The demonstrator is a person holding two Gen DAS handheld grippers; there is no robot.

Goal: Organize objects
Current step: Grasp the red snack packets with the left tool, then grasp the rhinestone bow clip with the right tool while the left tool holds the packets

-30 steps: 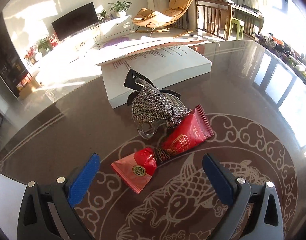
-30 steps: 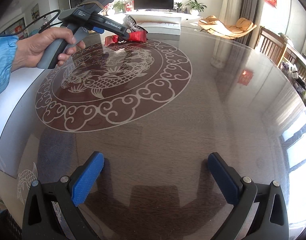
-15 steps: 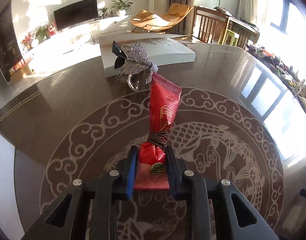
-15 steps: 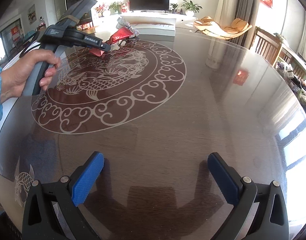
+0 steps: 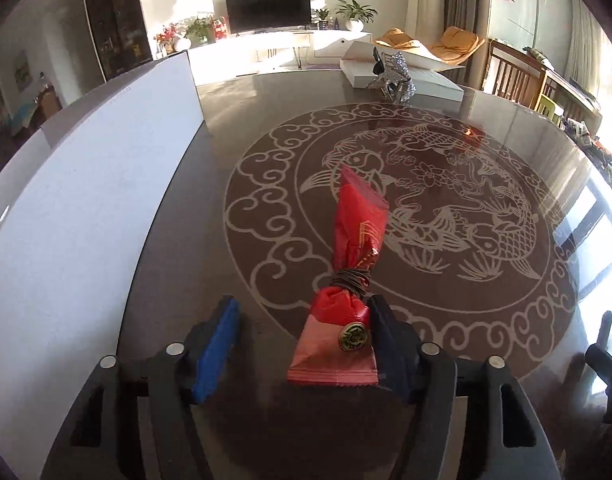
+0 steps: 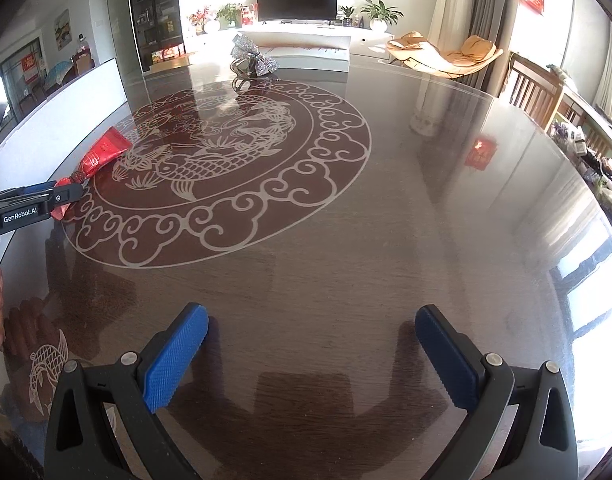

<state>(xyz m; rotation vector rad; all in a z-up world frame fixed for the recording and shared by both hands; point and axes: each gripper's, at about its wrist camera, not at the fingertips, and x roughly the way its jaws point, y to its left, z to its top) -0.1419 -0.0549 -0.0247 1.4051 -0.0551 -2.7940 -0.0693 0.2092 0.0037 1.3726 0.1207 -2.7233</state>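
The round dark table [image 5: 526, 128], inlaid with a pale fish-and-cloud medallion, carries a white board [image 5: 86, 200] along its left edge and a white box [image 5: 422, 76] at the far side, against which a sequinned hair clip [image 5: 392, 76] rests. Near the left edge, just beside the board, lies the red packet [image 5: 356, 240], cinched by a dark elastic band [image 5: 352, 278] near its near end and bearing a gold seal [image 5: 352, 335]. The left gripper [image 5: 302, 354] straddles that near end: its jaws have just been opening, the right pad touches the packet's side, while the left pad stands clear with table showing between, so the packet appears released, resting on the table rather than gripped. The right gripper [image 6: 310, 360] hovers wide and empty over bare table at the near side. The step in hand is judged to be setting the packet down beside the board; done well, the jaws would widen until both pads are free, then draw straight back along the packet's axis, so the crinkled wrapper is not dragged or swung out of line.
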